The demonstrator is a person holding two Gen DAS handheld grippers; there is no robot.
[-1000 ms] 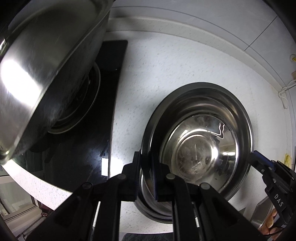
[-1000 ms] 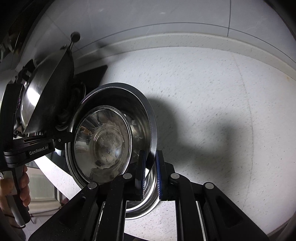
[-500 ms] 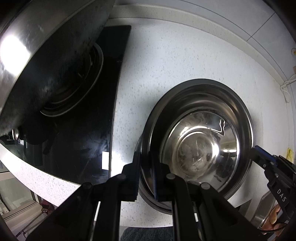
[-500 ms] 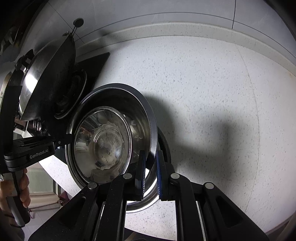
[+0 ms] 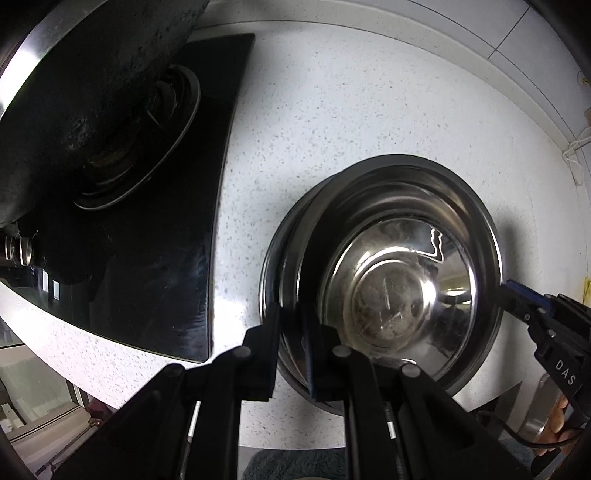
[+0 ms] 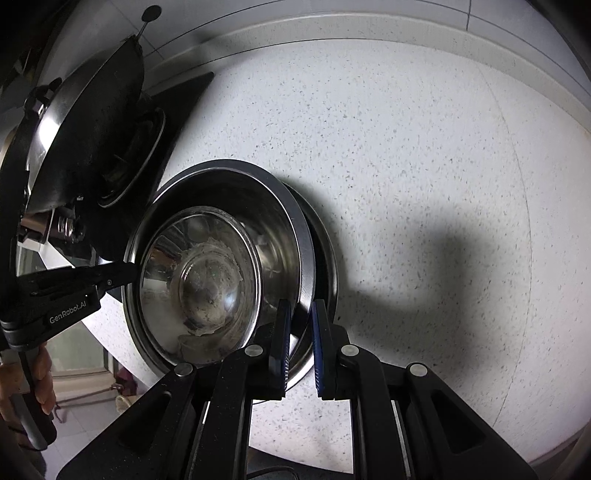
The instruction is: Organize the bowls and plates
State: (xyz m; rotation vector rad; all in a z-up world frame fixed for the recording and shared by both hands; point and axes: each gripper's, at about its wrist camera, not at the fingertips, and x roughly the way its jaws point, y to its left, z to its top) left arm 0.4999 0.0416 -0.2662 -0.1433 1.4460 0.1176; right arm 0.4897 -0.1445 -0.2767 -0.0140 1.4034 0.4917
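A stainless steel bowl (image 5: 388,280) sits nested in a second metal bowl whose rim (image 6: 327,243) shows beneath it, on the white speckled counter (image 5: 332,110). My left gripper (image 5: 291,339) is shut on the near-left rim of the steel bowl. My right gripper (image 6: 299,332) straddles the opposite rim with a slight gap showing at the pads; it also shows in the left wrist view (image 5: 524,299). The left gripper shows in the right wrist view (image 6: 122,273).
A black glass cooktop (image 5: 155,258) lies left of the bowls, with a dark wok (image 5: 74,92) on its burner. The tiled wall (image 6: 332,14) runs behind the counter. The counter's front edge is close below both grippers.
The bowl has come down from a tilted, lifted pose into the lower bowl on the counter. Both grippers moved down with it. The right gripper's pads have parted slightly.
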